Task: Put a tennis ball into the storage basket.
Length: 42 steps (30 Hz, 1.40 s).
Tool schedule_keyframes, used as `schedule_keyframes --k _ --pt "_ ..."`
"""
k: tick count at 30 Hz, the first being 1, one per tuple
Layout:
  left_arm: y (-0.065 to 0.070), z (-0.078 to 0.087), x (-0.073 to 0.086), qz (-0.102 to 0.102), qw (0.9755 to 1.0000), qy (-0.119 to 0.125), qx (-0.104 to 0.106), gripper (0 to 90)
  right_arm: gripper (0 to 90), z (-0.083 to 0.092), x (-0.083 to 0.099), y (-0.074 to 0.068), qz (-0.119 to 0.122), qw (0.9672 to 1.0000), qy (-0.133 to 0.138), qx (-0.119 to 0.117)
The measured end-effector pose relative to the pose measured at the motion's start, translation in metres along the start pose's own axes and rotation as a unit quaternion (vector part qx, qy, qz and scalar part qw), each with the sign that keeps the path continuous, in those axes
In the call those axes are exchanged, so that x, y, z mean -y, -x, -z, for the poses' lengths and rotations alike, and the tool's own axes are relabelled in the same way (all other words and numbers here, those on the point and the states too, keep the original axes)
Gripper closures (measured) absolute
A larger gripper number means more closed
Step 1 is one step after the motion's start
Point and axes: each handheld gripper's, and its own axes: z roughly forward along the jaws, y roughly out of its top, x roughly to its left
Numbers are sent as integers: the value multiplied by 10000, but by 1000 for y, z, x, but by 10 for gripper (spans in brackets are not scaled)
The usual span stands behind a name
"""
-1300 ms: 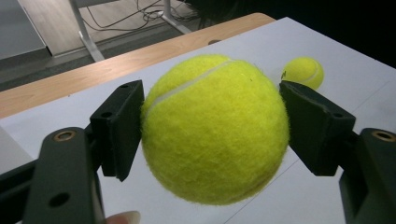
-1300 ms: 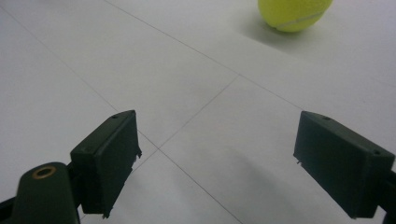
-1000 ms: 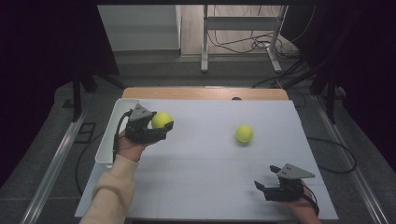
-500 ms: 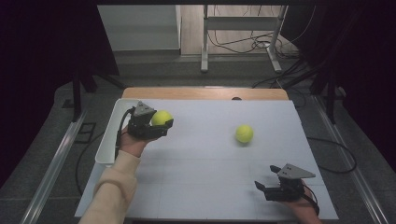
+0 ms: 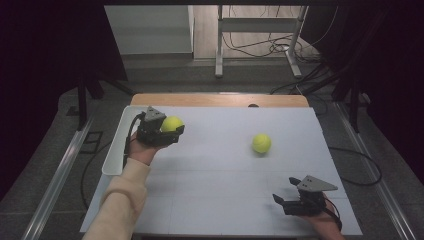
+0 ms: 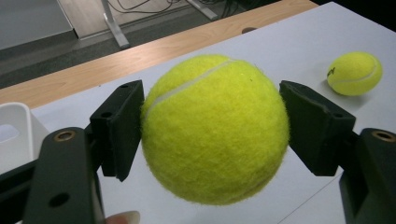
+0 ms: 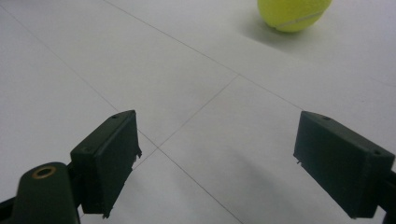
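Yellow felt ball [image 6: 355, 73] on the table bears an unreadable dark mark.

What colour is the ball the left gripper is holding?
Bright yellow-green with a pale curved seam; the ball shows best in the left gripper view.

The tennis ball [image 6: 215, 128] in the left gripper [image 6: 212, 126] is fuzzy yellow felt with a smooth pale seam. The gripper's jaws look like matt black plastic, with brass-coloured rivets. The table [image 5: 215, 200] has a smooth, matt white top edged in bare wood. The bin [image 5: 116, 150] looks like smooth white plastic.
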Motion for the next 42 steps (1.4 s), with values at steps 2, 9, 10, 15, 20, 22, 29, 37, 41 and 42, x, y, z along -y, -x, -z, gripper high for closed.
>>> schedule_keyframes --k 2,9,10,15,20,22,29,37,41,42 --pt "-2 1 0 21 10000 -1 -27 268 146 0 0 0 2 10000 -2 2" --pt "-9 5 -3 83 9999 18 -138 268 146 0 0 0 -6 10000 4 -12" --pt "-10 6 -3 83 9998 24 -153 267 146 0 0 0 -2 10000 3 -10" --pt "-13 7 -3 97 9998 17 -197 267 146 0 0 0 -10 10000 -6 -2" --pt "-15 8 -2 96 9997 3 -226 268 146 -1 1 0 -18 10000 -28 13" --pt "-16 9 -2 147 9996 55 -228 268 147 -1 1 0 -24 10000 -44 17" --pt "-19 9 0 89 9995 -15 -289 268 148 -2 2 0 -37 9999 -127 31" --pt "-22 14 1 112 9995 14 -311 269 148 -2 2 0 -45 9999 -136 61" --pt "-25 20 -1 117 9992 54 -377 270 148 -2 1 0 -50 9999 -103 55" --pt "-25 21 -1 117 9991 74 -393 270 148 -1 1 0 -48 9999 -102 58"
